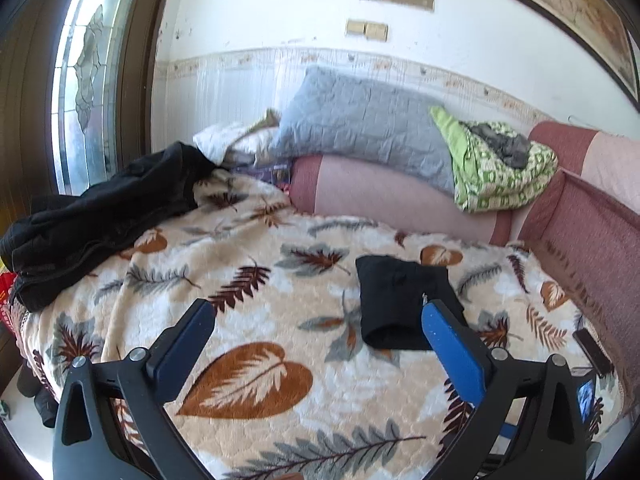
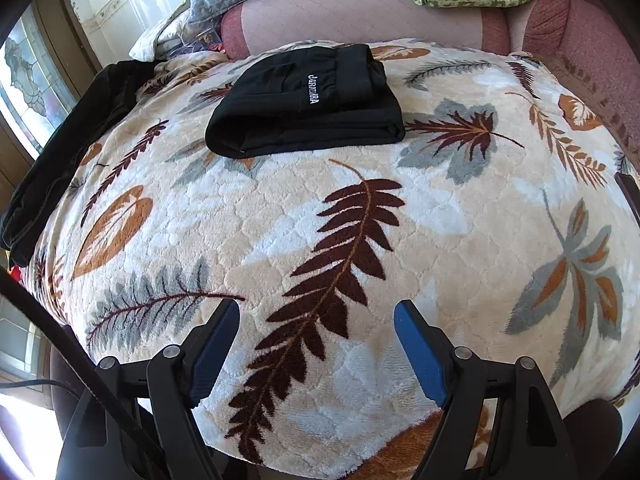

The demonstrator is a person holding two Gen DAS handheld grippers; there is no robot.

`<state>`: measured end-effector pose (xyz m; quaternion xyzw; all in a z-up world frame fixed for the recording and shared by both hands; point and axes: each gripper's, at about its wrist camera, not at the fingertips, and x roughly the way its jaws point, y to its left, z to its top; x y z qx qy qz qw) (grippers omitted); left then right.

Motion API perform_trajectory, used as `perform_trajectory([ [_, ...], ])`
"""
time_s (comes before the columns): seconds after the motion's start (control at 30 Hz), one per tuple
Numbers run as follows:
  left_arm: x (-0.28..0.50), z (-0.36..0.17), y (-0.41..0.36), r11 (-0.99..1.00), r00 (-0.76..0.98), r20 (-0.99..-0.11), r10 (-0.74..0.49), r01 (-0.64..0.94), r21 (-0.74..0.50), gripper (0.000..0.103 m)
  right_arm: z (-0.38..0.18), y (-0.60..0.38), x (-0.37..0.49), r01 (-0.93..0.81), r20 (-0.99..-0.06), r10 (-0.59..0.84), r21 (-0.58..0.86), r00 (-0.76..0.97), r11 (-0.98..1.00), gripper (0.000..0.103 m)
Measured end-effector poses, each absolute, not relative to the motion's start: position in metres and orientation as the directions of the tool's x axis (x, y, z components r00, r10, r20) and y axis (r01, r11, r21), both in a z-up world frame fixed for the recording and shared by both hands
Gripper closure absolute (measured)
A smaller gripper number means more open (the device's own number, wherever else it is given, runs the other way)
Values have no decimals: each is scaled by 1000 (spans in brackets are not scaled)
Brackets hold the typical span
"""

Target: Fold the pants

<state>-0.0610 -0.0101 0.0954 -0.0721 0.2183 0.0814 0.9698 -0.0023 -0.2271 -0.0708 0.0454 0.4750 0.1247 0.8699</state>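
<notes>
A pair of black pants [image 2: 304,100] lies folded into a compact bundle on a leaf-print fleece blanket [image 2: 320,208] spread over a bed, well ahead of the right gripper [image 2: 316,320] and slightly to its left. White lettering shows on the top layer, and the stacked edges face the gripper, which suggests the fold is finished and the bundle has been set down to rest.

The right gripper hangs over bare blanket, its blue pads spread wide with nothing between them. The left gripper [image 1: 320,316] is likewise released and empty; in its view the same folded pants [image 1: 404,300] sit just ahead and to the right, partly hidden behind its right pad [image 1: 452,352]. Neither gripper touches the garment.

Far ahead and to the left of both grippers, a second heap of dark clothing [image 1: 100,212] lies loose and unfolded at the blanket's edge; it may be more pants waiting their turn, though the view is too dim there to be sure. Beyond the folded bundle, a grey quilted pillow [image 1: 360,128] and a green patterned quilt [image 1: 500,168] rest on a pink bolster [image 1: 380,196] against the wall. With both grippers open and clear, this garment appears done.
</notes>
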Motion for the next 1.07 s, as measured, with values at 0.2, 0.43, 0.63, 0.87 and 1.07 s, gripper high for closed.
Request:
perform_trajectory([
  [0.2, -60, 100, -11, 980, 895, -444, 42, -123, -156, 0, -67, -230, -2, -178, -802, 266, 201, 535, 963, 19],
  [0.43, -41, 71, -18, 984, 814, -580, -6, -98, -148, 0, -49, -232, -9, -184, -745, 247, 169, 620, 968, 18],
  [0.63, -25, 42, -21, 983, 738, -673, -51, -83, -166, 0, -46, -231, -8, -186, -734, 229, 141, 639, 972, 15],
  [0.87, -14, 16, -16, 966, 665, -733, -142, -67, -248, 0, -50, -227, -7, -201, -740, 222, 119, 635, 972, 15],
  [1.07, -9, 6, -12, 957, 632, -761, -146, -105, -271, 0, -55, -226, -2, -201, -755, 219, 117, 618, 973, 15],
])
